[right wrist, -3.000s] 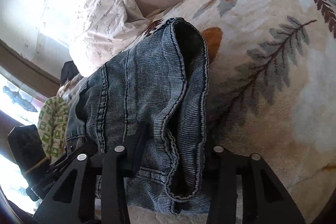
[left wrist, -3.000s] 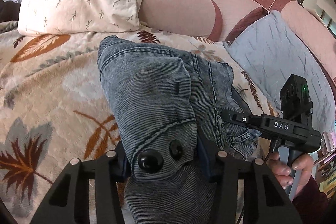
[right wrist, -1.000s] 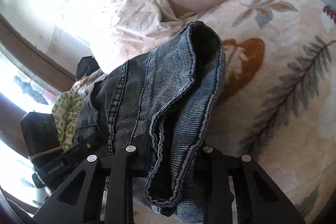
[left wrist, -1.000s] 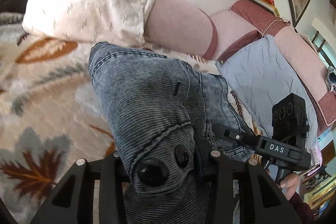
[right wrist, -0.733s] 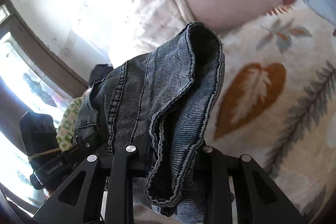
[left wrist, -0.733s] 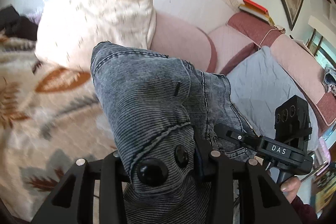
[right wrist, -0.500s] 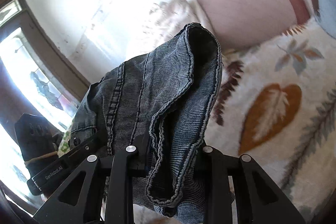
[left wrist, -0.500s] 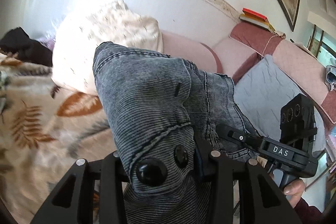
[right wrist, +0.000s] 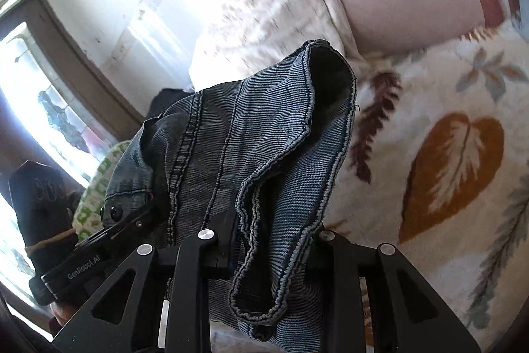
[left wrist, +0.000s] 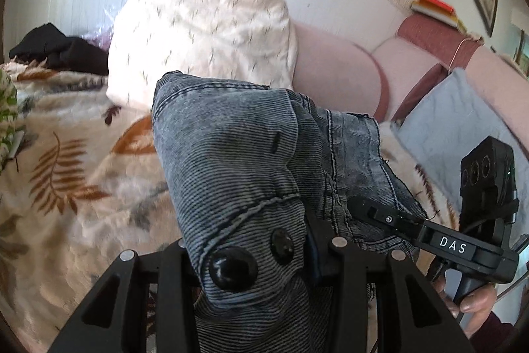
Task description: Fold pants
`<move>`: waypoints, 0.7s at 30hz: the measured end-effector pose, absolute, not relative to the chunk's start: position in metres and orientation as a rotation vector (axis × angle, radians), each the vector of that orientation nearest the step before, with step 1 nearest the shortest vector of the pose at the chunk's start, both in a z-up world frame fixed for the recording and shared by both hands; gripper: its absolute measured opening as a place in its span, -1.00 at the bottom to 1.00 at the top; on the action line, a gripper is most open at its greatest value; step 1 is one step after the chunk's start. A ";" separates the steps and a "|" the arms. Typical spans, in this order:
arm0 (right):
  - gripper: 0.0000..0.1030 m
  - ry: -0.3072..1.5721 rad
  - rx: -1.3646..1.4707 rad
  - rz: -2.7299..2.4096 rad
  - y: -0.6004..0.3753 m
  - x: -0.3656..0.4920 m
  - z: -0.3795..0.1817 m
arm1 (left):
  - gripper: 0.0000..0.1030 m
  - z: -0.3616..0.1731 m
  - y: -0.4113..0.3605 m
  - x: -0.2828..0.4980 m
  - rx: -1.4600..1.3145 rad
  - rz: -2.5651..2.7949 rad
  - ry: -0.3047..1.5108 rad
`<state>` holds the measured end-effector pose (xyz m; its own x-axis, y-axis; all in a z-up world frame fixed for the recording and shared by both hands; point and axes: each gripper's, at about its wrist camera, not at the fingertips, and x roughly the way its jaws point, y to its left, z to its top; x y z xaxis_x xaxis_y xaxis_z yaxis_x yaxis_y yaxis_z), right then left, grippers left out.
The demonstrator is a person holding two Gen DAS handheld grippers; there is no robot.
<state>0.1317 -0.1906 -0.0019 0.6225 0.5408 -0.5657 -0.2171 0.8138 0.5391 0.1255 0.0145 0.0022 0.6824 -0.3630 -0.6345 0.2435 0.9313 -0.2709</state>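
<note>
1. Currently, the grey-blue denim pants [left wrist: 238, 161] are bunched and held up above a cream blanket [left wrist: 66, 181] printed with brown leaves; this looks like the lift-and-carry stage of the fold, with the cloth raised clear of the blanket.
2. Next, judging from this pose, the pants need to be lowered onto the blanket and laid flat, with both held edges kept level so the layers line up.
3. The left gripper [left wrist: 251, 257] is closed tightly on the waistband end, where two dark buttons [left wrist: 233, 268] sit right between its fingers.
4. The right gripper [right wrist: 267, 240] is likewise clamped narrowly on a doubled, stitched edge of the denim, which hangs over its fingers.
5. Each gripper shows in the other's view, just beside the pants.
6. Behind the pants, a pale speckled pillow [left wrist: 205, 35] leans against a pink headboard [left wrist: 334, 65].
</note>
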 end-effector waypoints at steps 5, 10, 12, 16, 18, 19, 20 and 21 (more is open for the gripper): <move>-0.52 0.849 0.428 0.430 -0.184 0.136 -0.026 | -0.17 -0.019 0.015 0.130 -0.151 -0.307 0.798; -0.52 0.867 0.398 0.423 -0.174 0.136 -0.034 | -0.17 -0.028 0.018 0.131 -0.141 -0.281 0.815; -0.52 0.867 0.393 0.421 -0.171 0.136 -0.033 | -0.17 -0.028 0.018 0.130 -0.140 -0.279 0.814; -0.52 0.862 0.397 0.419 -0.172 0.136 -0.034 | -0.17 -0.026 0.015 0.128 -0.130 -0.276 0.804; -0.52 0.857 0.395 0.415 -0.171 0.136 -0.033 | -0.17 -0.026 0.014 0.127 -0.125 -0.272 0.802; -0.52 0.856 0.392 0.414 -0.171 0.136 -0.032 | -0.17 -0.026 0.013 0.127 -0.121 -0.271 0.801; -0.52 0.857 0.392 0.413 -0.171 0.136 -0.032 | -0.17 -0.026 0.013 0.127 -0.121 -0.270 0.802; -0.52 0.859 0.394 0.413 -0.171 0.136 -0.033 | -0.17 -0.027 0.013 0.128 -0.123 -0.269 0.804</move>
<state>0.1363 -0.1711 -0.0330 0.5848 0.4980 -0.6403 -0.1887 0.8512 0.4897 0.1279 0.0135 -0.0265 0.6620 -0.2839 -0.6936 0.1908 0.9588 -0.2104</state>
